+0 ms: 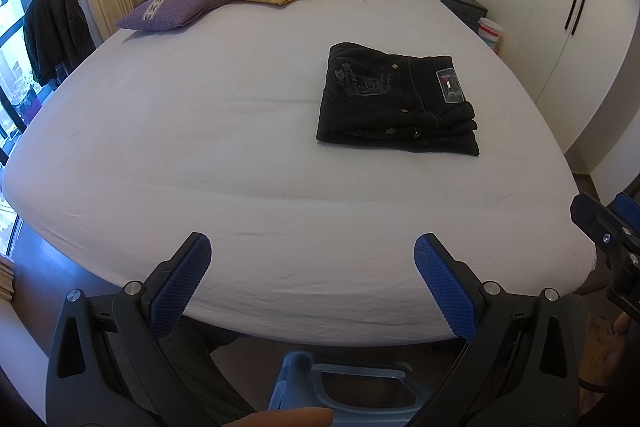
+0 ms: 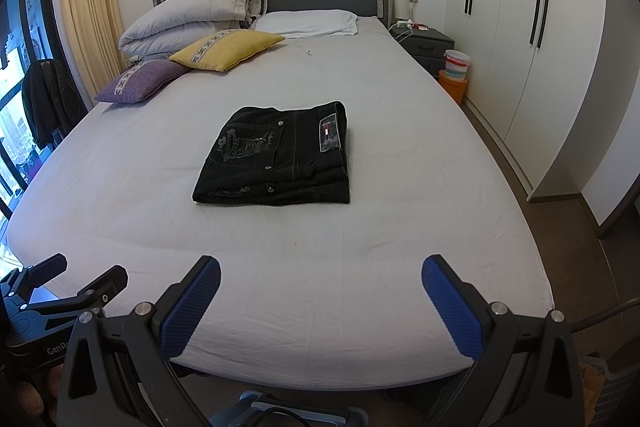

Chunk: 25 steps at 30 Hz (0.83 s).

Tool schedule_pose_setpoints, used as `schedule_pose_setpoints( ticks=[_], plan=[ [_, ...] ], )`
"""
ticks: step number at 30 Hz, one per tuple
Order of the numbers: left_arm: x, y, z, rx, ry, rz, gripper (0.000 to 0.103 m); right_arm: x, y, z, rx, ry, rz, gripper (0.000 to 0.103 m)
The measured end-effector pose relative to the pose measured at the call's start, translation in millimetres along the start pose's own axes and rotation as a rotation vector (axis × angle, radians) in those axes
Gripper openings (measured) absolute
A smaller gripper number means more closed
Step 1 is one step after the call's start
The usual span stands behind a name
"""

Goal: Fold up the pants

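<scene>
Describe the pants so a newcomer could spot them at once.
Start at the bed, covered by a pale sheet. The pants lie alone near its middle, folded into a flat stack, well short of the cushions at the headboard end. They are the only black thing on the sheet, with a small patch label on top.

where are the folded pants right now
The folded black pants lie flat mid-bed on the grey sheet, centre in the right wrist view and right of centre in the left wrist view, well short of the purple and yellow cushions.
</scene>
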<state>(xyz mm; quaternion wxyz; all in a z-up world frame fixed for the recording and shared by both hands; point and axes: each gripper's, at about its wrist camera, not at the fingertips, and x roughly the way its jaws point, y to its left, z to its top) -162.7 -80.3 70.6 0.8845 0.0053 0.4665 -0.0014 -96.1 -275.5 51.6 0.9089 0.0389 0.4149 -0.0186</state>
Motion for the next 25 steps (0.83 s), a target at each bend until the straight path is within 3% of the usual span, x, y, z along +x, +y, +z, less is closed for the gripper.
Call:
schedule_pose_setpoints(
  ticks=[25],
  plan=[
    [-4.1,5.1,-2.7,0.014,-0.003,0.017,0.103,1.8,-1.5,-5.2,0.0,0.005,0.003,0.103]
  ],
)
